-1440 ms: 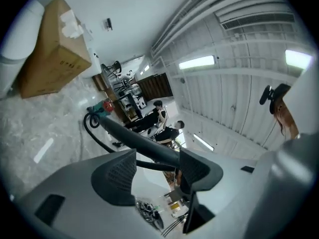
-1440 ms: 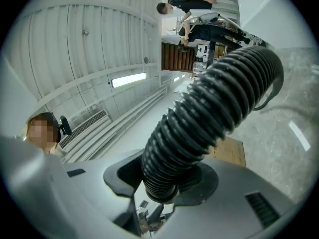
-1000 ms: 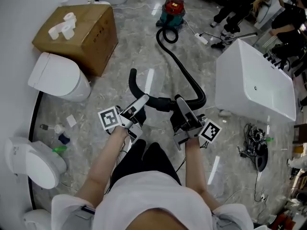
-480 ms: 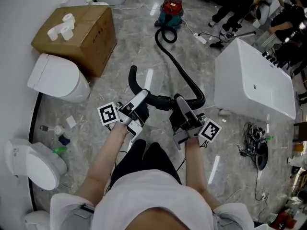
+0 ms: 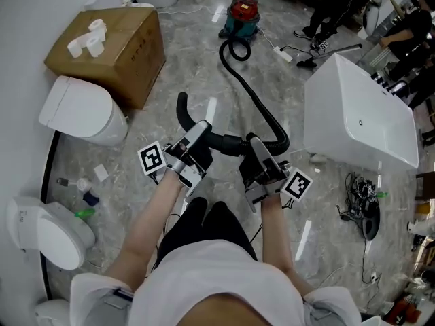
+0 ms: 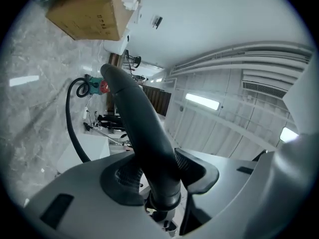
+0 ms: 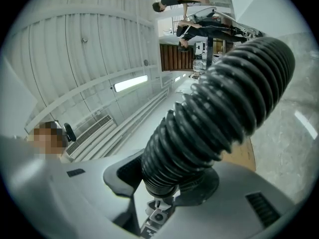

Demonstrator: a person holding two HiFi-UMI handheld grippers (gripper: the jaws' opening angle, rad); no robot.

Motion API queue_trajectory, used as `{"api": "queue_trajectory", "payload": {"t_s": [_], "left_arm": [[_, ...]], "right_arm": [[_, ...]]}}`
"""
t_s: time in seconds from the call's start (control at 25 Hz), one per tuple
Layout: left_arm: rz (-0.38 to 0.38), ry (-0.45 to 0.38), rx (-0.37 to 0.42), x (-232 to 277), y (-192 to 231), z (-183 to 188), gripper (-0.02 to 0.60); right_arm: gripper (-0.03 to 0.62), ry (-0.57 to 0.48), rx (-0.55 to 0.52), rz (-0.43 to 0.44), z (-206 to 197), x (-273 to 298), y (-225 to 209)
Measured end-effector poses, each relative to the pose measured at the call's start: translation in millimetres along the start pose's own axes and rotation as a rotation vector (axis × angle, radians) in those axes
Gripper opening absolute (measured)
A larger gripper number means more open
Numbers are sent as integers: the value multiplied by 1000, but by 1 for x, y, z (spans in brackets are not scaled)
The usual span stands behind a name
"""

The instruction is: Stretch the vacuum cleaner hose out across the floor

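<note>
The red and teal vacuum cleaner (image 5: 245, 15) stands far off on the floor. Its black ribbed hose (image 5: 262, 111) loops beside it, runs toward me and bends back by the bathtub. My right gripper (image 5: 255, 148) is shut on the ribbed hose (image 7: 224, 113), lifted off the floor. The smooth curved handle tube (image 5: 182, 111) continues to the left. My left gripper (image 5: 202, 136) has just been closing its jaws on this tube (image 6: 144, 133), and both pads (image 6: 124, 176) now press on it.
A cardboard box (image 5: 112, 43) and a white toilet (image 5: 81, 107) stand at the left, another toilet (image 5: 51, 233) nearer me. A white bathtub (image 5: 360, 114) is at the right, with cables (image 5: 360, 209) beside it. People (image 5: 340, 5) and a power strip (image 5: 285, 54) are at the back.
The left gripper has rolled and shifted slightly up and left, and the tube's curved end has swung left. The right gripper and the ribbed hose have stayed put.
</note>
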State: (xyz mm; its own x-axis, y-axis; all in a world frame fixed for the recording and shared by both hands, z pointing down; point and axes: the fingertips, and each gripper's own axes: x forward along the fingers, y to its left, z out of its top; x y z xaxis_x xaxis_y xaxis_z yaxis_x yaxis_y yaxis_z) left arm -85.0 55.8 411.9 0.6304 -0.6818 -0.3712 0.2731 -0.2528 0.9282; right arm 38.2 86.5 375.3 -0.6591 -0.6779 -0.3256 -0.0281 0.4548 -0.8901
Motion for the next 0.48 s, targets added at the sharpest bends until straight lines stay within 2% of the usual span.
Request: {"api": "queue_trajectory", "payload": {"t_s": [0.28,0.48], "left_arm": [[-91,48,56,8,-26,-3,161],[-116,78,102,18,-34,-11,156]], "right_arm": [[176,-23,146,51,-13,-14,-10],[187,-51,244,87,-13,-22,-16]]}}
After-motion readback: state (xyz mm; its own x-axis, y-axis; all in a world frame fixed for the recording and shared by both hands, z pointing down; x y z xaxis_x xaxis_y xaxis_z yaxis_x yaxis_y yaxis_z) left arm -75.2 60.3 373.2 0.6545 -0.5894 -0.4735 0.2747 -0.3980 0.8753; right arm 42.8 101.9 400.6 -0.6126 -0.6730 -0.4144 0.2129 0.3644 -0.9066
